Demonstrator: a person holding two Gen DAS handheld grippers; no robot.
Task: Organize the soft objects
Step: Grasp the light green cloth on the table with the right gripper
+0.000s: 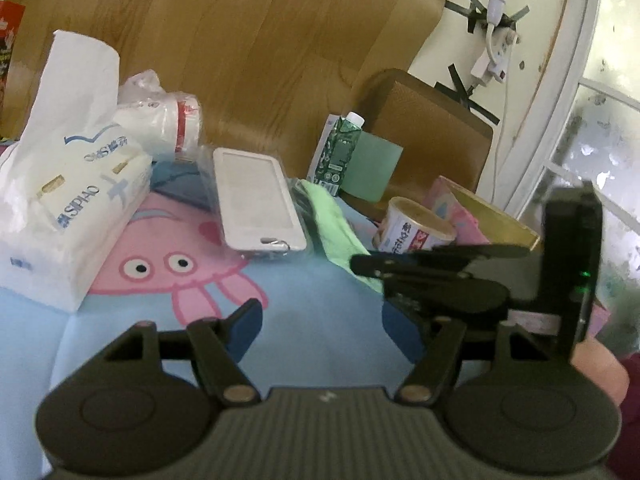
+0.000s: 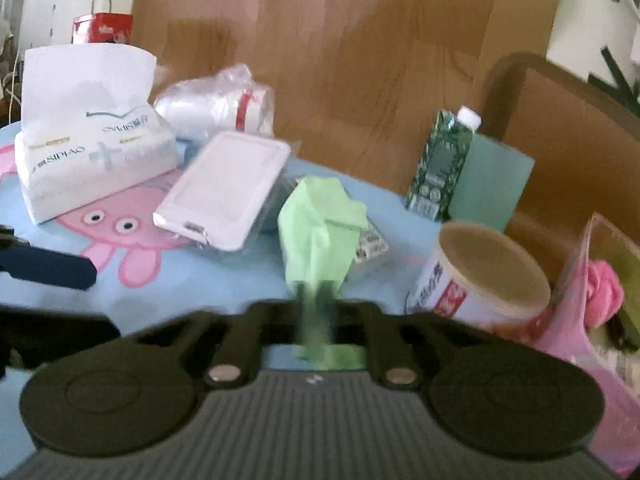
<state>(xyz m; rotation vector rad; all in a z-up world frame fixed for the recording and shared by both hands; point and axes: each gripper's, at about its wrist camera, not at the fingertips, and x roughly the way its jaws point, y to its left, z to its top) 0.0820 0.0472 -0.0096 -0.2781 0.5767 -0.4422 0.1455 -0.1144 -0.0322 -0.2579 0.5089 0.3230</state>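
soft crumpled cloth: light green
flat table cover: pale blue, pink cartoon crab with black-and-white eyes
soft tissue pack: white, blue lettering
tall drink carton: dark green, patterned, white cap
rolled soft item: pink

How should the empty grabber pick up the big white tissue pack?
Probably across the short width of the tissue pack, coming down from above. It lies flat on the blue cloth, and its soft body should squeeze between the open left gripper fingers. The tissue sticking out on top would likely just pull free.
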